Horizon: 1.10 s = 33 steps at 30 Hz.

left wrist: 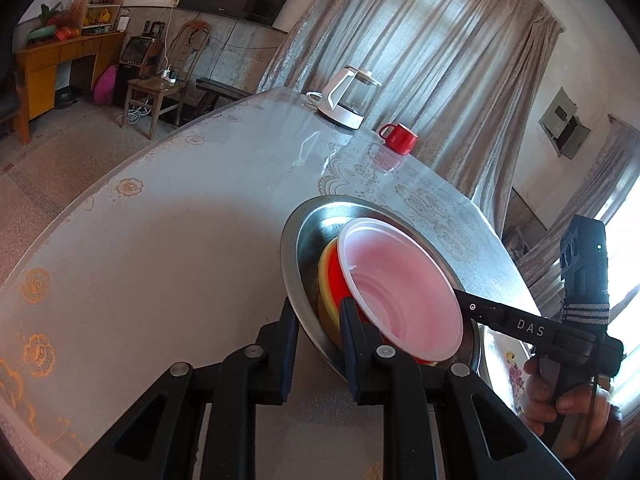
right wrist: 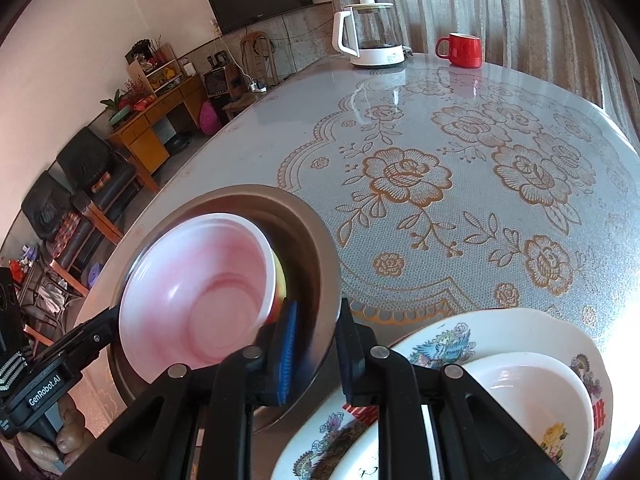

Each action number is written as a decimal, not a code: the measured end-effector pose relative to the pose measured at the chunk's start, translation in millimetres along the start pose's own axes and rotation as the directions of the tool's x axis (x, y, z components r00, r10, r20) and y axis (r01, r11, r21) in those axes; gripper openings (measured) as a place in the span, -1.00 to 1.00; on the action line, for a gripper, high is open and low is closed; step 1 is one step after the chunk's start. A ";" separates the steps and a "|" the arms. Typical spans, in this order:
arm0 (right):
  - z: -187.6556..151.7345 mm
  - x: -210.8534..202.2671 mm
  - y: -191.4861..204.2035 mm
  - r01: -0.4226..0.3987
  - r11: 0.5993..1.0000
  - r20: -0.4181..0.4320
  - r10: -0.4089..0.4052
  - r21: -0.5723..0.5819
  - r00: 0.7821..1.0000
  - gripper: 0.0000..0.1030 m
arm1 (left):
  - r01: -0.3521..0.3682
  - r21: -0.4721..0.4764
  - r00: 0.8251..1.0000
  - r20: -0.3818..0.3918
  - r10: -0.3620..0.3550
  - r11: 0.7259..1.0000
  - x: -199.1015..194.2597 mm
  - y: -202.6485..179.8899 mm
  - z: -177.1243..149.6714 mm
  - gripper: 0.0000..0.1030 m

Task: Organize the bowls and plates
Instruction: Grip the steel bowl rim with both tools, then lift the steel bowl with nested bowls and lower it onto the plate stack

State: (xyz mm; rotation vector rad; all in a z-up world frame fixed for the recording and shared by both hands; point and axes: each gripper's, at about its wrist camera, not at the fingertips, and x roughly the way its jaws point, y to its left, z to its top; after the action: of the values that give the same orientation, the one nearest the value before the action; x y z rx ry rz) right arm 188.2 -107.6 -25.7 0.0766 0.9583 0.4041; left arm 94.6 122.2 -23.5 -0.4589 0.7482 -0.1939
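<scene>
Left hand-held gripper: matte black linkage arms with round silver pivot screws, fingers faced with ribbed blue pads. The right hand-held gripper is built the same, its blue pad brightly lit. From the left camera its side reads "DAS" in white, a grey-and-white striped strap wrapped at the handle, bare fingers around the grip. From the right camera, the other unit reads "GenRobot.AI".

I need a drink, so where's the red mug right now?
The red mug stands at the table's far edge, just right of the white kettle, in front of the curtains.
</scene>
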 end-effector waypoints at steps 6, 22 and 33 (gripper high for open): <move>1.0 -8.5 -0.2 -0.032 0.999 0.020 0.032 0.032 0.999 -0.68 | 0.021 -0.013 1.000 0.013 -0.021 1.000 -11.1 -4.5 -0.2 -0.61; -10.0 -43.1 0.2 -0.089 0.994 0.087 0.084 0.059 0.993 -0.68 | 0.049 0.040 0.998 0.049 -0.051 0.998 -42.5 -21.8 -4.5 -0.60; -23.3 -80.7 -18.8 -0.090 0.992 0.137 0.077 0.090 0.988 -0.68 | 0.121 0.113 0.992 0.034 -0.125 0.986 -48.1 -54.5 -7.6 -0.59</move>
State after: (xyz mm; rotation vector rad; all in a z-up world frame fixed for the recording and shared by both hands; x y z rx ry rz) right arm 134.2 -157.3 19.3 0.2292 0.8443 0.4248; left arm 54.2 87.4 26.5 -0.4025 0.6656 -0.3388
